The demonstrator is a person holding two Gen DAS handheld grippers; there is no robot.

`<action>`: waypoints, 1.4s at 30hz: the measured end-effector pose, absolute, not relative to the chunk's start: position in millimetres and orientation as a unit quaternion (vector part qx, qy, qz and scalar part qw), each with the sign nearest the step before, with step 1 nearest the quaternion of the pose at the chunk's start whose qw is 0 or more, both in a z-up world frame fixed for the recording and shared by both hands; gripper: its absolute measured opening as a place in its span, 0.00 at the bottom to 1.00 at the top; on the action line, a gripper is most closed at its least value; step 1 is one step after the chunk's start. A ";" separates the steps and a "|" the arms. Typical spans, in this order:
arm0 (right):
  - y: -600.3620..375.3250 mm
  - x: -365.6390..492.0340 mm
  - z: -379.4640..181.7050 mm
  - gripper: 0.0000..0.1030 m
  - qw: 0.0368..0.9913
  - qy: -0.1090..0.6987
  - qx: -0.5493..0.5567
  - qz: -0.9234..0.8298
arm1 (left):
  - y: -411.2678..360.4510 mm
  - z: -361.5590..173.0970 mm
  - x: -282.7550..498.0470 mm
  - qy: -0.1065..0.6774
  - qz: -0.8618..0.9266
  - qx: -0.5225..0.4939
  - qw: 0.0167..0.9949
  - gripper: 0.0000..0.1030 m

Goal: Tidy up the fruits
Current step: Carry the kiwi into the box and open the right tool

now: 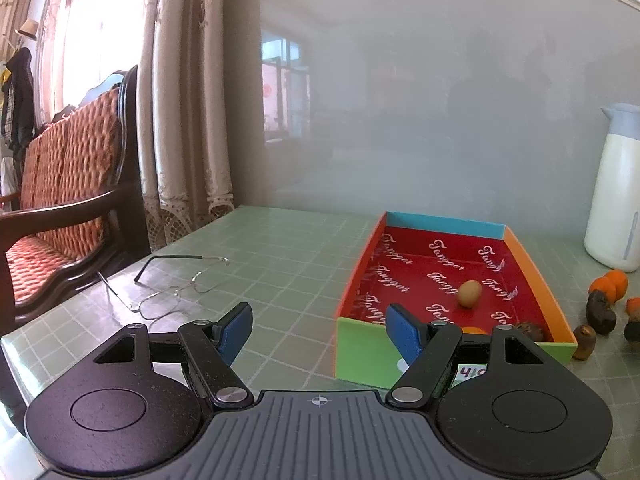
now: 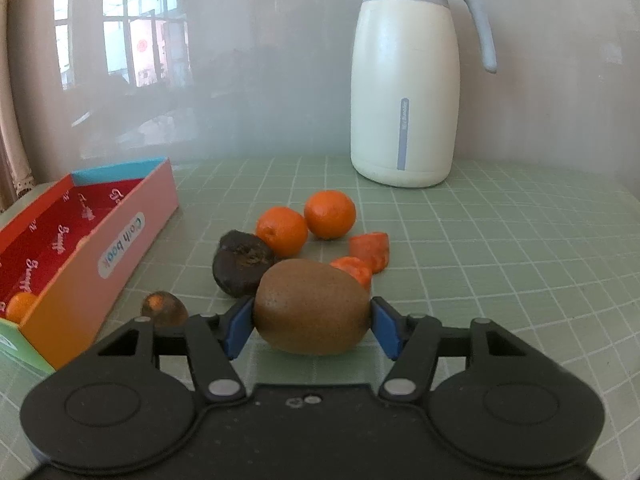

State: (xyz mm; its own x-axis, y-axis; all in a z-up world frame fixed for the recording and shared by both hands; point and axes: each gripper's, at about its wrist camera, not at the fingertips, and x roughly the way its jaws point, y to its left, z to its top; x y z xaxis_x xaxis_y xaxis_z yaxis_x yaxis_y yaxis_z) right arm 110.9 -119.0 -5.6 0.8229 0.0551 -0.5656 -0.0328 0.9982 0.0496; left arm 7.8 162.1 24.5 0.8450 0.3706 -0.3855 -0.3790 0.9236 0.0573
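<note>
Box [image 2: 80,264] at left holds a few fruits; right gripper [image 2: 312,326] clamps a kiwi [image 2: 312,306]; oranges [image 2: 304,222] remain at centre; left gripper [image 1: 320,330] gapes empty.

Daylight pours in through the curtains [image 1: 120,60] left of the glossy wall [image 1: 420,80], washing that corner nearly white. The wall throws back a hazy, milky reflection of a window, soft and low in contrast. Below the wall, the green table [image 1: 280,248] is evenly lit, with only faint shadows under the fruit. Both fisheye views bend straight lines toward the edges, and the corners go dark. Focus stays fairly sharp throughout.
</note>
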 end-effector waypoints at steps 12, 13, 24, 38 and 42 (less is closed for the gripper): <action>-82.4 96.6 20.1 0.59 0.963 0.260 0.024 0.068 | 188.9 22.2 -8.3 0.202 0.219 -0.018 0.954 0.71; -77.0 94.7 22.9 0.59 0.964 0.255 0.022 0.074 | 191.0 21.8 -9.1 0.204 0.221 -0.018 0.954 0.71; -11.3 83.5 45.1 0.59 0.967 0.215 0.007 0.133 | 214.8 17.7 -26.9 0.209 0.235 -0.018 0.949 0.71; 19.5 75.4 45.0 0.82 0.975 0.166 -0.037 0.146 | 224.8 14.8 -27.4 0.217 0.235 -0.037 0.947 0.71; -21.0 84.5 44.8 0.81 0.977 0.184 0.006 0.108 | 215.4 16.4 -22.2 0.215 0.226 -0.035 0.949 0.71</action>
State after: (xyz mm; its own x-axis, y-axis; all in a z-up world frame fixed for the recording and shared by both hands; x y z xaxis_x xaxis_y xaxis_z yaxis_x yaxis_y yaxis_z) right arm 84.5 -21.0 44.8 0.9091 0.2129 -0.3581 -0.2082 0.9767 0.0521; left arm -22.2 215.4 16.4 0.8053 0.4135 -0.4247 -0.4441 0.8955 0.0299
